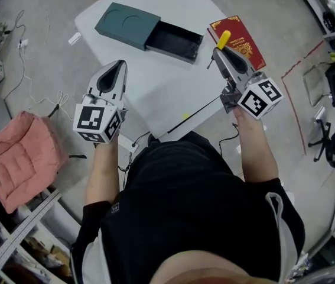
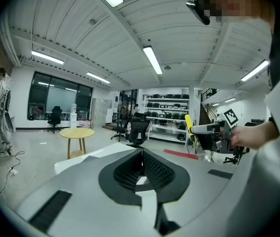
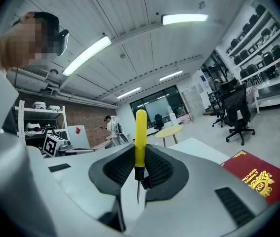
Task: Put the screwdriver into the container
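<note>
A screwdriver [image 1: 223, 39] with a yellow handle [image 3: 140, 137] and a thin metal tip stands upright, clamped in my right gripper [image 1: 219, 52], which is shut on it [image 3: 140, 157]. The container [image 1: 129, 25] is a dark teal box on the white table [image 1: 173, 87], with its dark drawer [image 1: 176, 41] pulled out toward the right. The right gripper is raised near the drawer's right end. My left gripper [image 1: 120, 67] is raised at the table's left edge, its jaws shut with nothing between them [image 2: 141, 154]. In the left gripper view the screwdriver [image 2: 188, 125] shows at the right.
A red book [image 1: 241, 40] lies on the table right of the drawer, under the right gripper. A pink cushion [image 1: 19, 158] and cables lie on the floor at left. A round yellow table [image 2: 77, 132] and office chairs stand farther off.
</note>
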{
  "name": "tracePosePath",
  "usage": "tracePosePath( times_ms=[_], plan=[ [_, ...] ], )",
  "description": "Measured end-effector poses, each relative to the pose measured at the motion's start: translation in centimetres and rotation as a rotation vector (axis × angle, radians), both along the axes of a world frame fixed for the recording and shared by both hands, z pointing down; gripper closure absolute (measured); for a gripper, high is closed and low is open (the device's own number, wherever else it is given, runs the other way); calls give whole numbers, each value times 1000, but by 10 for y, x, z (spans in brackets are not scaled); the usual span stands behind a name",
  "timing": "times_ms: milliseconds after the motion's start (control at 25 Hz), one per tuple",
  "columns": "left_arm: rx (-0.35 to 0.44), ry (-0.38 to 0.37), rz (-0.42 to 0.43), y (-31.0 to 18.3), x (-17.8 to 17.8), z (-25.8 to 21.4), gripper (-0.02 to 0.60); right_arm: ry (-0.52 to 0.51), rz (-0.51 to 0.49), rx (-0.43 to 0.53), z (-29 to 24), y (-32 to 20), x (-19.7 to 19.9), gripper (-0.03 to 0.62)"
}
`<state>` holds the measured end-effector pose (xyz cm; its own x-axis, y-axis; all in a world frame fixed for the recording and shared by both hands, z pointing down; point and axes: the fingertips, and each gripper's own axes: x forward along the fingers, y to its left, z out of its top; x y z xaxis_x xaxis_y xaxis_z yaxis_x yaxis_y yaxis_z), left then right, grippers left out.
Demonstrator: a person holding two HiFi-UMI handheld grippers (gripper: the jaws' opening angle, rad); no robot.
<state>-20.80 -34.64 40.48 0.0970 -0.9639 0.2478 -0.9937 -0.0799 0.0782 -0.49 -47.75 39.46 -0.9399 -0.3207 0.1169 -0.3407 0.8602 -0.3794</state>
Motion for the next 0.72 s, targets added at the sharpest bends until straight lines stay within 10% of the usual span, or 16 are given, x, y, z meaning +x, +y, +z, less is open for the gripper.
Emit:
tracePosePath(
  times_ms=[720],
  plan=[
    [-63,29,-86,-31,-23,42,565,207,-230,-58,96,-62,-103,516]
  ],
)
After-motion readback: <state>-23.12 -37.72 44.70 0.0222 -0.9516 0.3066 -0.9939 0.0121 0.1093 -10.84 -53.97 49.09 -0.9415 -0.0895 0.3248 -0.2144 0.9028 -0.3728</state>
